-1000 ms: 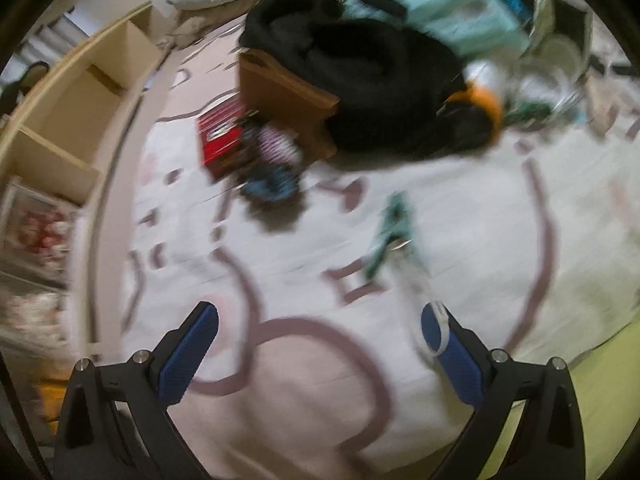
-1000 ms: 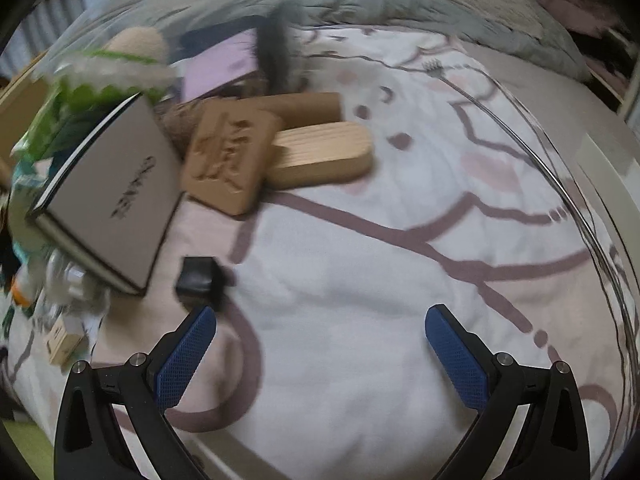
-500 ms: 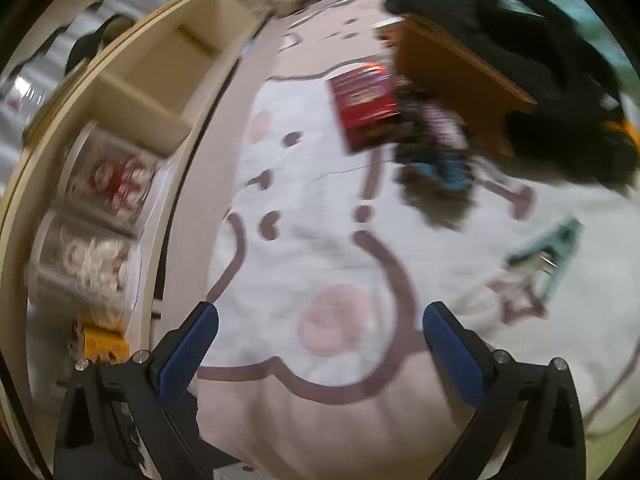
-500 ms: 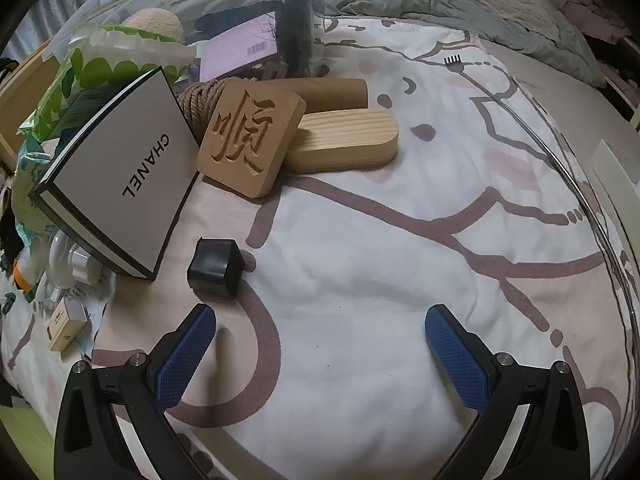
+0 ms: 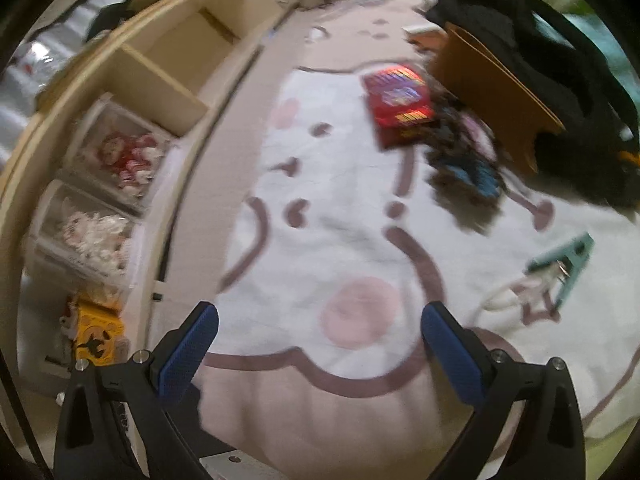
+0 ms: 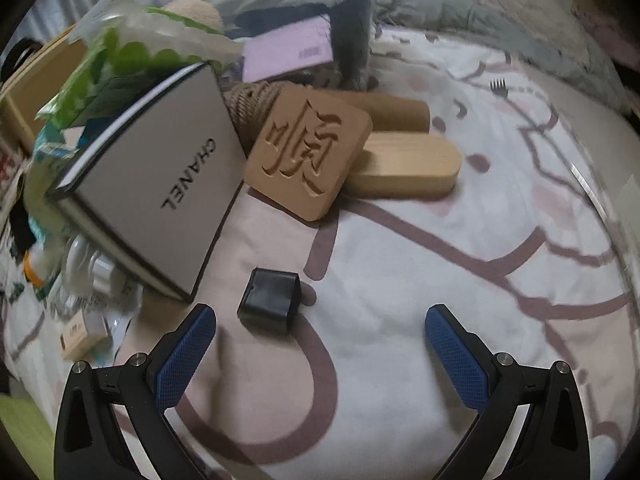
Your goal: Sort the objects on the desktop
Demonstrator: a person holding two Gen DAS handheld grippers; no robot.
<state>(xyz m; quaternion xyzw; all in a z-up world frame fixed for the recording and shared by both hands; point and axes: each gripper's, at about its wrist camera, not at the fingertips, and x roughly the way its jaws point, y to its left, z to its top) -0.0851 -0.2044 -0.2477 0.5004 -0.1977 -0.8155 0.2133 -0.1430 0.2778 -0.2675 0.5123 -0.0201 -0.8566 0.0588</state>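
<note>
Item 1: small black box (image 6: 269, 301), lying on the patterned blanket (image 6: 400, 320), just ahead of my right gripper (image 6: 320, 344) and nearer its left finger. Right fingers (image 6: 186, 354) were spread wide, holding nothing.

Item 2: white CHANEL box (image 6: 160, 184), tilted, beside and behind the black box.

Item 3: carved wooden tile (image 6: 308, 156), leaning on a pale wooden block (image 6: 404, 172); a brown cylinder (image 6: 396, 114) lay behind them.

Item 4: green-dotted bag (image 6: 120, 52), at the back left.

Item 5, left view: red packet (image 5: 400, 104) on the blanket, with a blurred dark heap (image 5: 464, 160), possibly trinkets, just beside it. I logged a teal clip (image 5: 564, 264) well apart to the right.

Item 6: wooden shelf (image 5: 160, 72) along the left edge, clear bins (image 5: 104, 200) inside. My left gripper (image 5: 320, 344) hung over bare blanket, its fingers (image 5: 188, 350) wide apart and empty.
</note>
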